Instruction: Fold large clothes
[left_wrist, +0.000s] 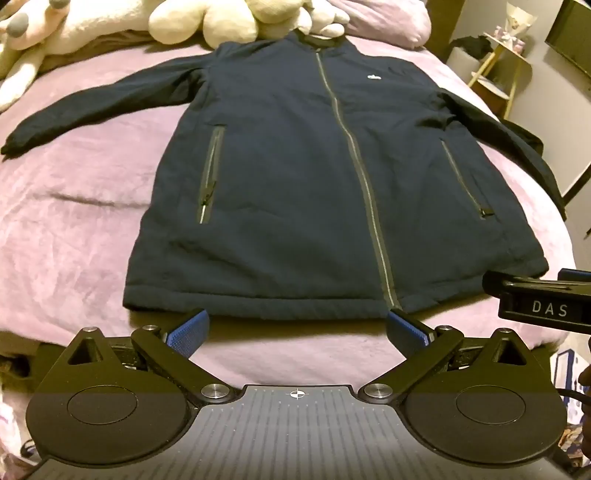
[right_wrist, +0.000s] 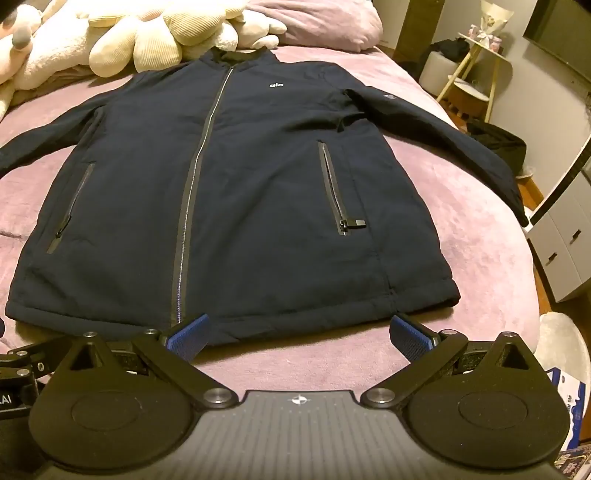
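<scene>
Both hand-held grippers poised at the hem, folding not yet begun

Nearest, the left hand-held gripper (left_wrist: 297, 326) and right hand-held gripper (right_wrist: 297, 330) hover wide open and empty just short of the hem of the navy jacket (left_wrist: 314, 177), which lies flat, zipped, sleeves spread on the pink bed (left_wrist: 74, 206); next likely means pinching a sleeve or side edge; no containers visible; plush toys (left_wrist: 207, 22) beyond the collar

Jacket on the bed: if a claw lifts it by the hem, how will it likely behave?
The jacket would likely drape and sag, since it lies flat and soft on the blanket. Its puffy, padded hem suggests some bulk, so probably heavier than a shirt. The spread sleeves would likely trail.
</scene>
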